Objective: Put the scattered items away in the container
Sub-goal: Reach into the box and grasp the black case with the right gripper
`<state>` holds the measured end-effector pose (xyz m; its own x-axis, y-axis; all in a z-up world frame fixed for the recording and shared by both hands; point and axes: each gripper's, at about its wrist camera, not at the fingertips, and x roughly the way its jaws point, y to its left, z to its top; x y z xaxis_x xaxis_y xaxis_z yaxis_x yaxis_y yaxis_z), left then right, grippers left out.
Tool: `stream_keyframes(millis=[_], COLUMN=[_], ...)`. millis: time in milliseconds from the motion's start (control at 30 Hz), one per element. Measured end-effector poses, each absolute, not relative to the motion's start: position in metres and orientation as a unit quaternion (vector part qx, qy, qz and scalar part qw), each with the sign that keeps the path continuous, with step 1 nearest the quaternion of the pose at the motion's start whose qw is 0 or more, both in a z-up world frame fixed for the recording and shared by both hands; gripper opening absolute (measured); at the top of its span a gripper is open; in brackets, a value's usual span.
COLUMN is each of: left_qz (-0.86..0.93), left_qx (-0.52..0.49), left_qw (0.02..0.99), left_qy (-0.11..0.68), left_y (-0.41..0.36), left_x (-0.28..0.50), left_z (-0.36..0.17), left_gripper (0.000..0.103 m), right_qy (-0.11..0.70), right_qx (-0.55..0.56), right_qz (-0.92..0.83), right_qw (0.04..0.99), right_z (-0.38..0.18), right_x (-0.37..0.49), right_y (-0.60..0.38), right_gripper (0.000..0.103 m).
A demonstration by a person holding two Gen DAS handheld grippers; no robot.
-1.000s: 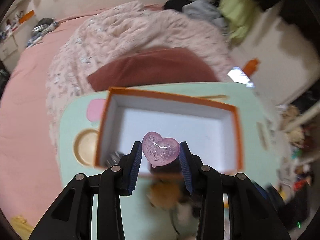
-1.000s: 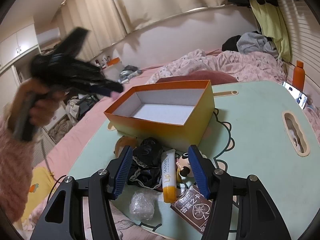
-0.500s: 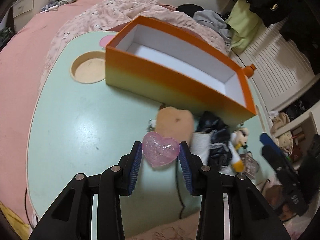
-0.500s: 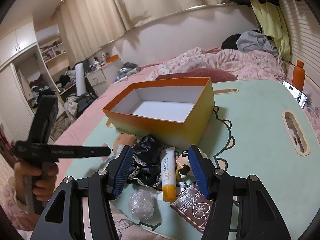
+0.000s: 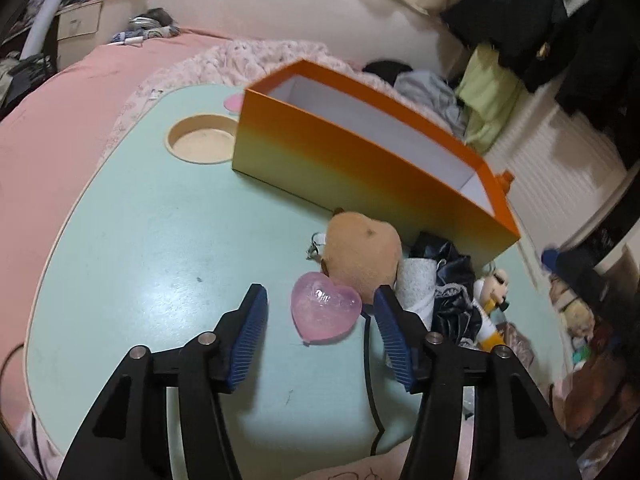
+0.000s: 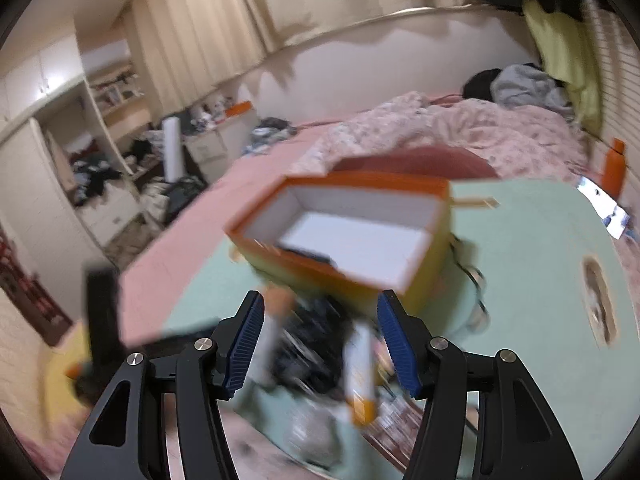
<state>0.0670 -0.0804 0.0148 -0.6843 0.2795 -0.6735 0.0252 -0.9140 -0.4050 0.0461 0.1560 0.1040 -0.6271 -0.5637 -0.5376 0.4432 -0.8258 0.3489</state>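
While the left tongs (image 5: 320, 312) spread, their blue pads stand clear on both sides of what lies between them.
Left tongs: jaws opening, neither pad pressing on anything.
Pink heart (image 5: 323, 309): a translucent heart-shaped piece lying on the mint-green surface (image 5: 160, 240) between the left pads, nearer the right one, its upper edge just beside the tan plush toy (image 5: 362, 254).
Orange box (image 5: 360, 160): open, white inside, standing on the surface beyond the plush toy; the heart is outside it.
Round recess (image 5: 200, 142): a wooden cup hollow in the surface, left of the box.
Clutter by the box: a black lacy cloth (image 5: 452, 280) beside the plush, and a small yellow duck figure (image 5: 492, 300) further right.
Right tongs (image 6: 320, 332): jaws opening, held above the surface with nothing pinched between the pads.
Right wrist view: heavily blurred; the orange box (image 6: 352, 232) sits ahead, and a white-and-orange tube (image 6: 360, 376) and dark cloth (image 6: 312, 344) lie below the pads.
Bed (image 5: 80, 92): pink sheet around the surface, with a rumpled floral quilt (image 6: 460, 128) behind the box.
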Motion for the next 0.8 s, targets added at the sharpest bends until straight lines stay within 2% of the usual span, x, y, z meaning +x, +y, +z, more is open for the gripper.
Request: stream_keyframes(millis=[33, 100, 233, 267, 367, 467, 800], left_qz=[0.897, 0.897, 0.897, 0.899, 0.899, 0.893, 0.881], left_qx=[-0.386, -0.383, -0.379, -0.376, -0.371, -0.372, -0.371], left_qw=[0.072, 0.072, 0.075, 0.075, 0.079, 0.089, 0.109], left_qy=[-0.202, -0.210, -0.214, -0.214, -0.218, -0.237, -0.273], left_y=[-0.083, -0.085, -0.084, -0.084, -0.084, -0.089, -0.098], left_x=[0.068, 0.068, 0.068, 0.068, 0.069, 0.068, 0.067], left_z=[0.014, 0.013, 0.012, 0.012, 0.012, 0.008, -0.001], left_gripper=[0.057, 0.057, 0.057, 0.057, 0.057, 0.057, 0.057], right_qy=[-0.100, -0.123, -0.159, -0.164, -0.170, -0.142, -0.161], right_qx=[0.331, 0.352, 0.492, 0.555, 0.642, 0.668, 0.732], right_qz=[-0.893, -0.879, -0.807, -0.770, -0.711, -0.706, -0.648], right_qw=[0.289, 0.296, 0.285, 0.268, 0.230, 0.187, 0.139], right_z=[0.113, 0.135, 0.136, 0.119, 0.085, 0.071, 0.030], right_x=[0.038, 0.012, -0.066, -0.090, -0.125, -0.139, -0.162], right_y=[0.152, 0.138, 0.098, 0.085, 0.070, 0.064, 0.053], right_gripper=[0.075, 0.087, 0.087, 0.087, 0.086, 0.086, 0.089])
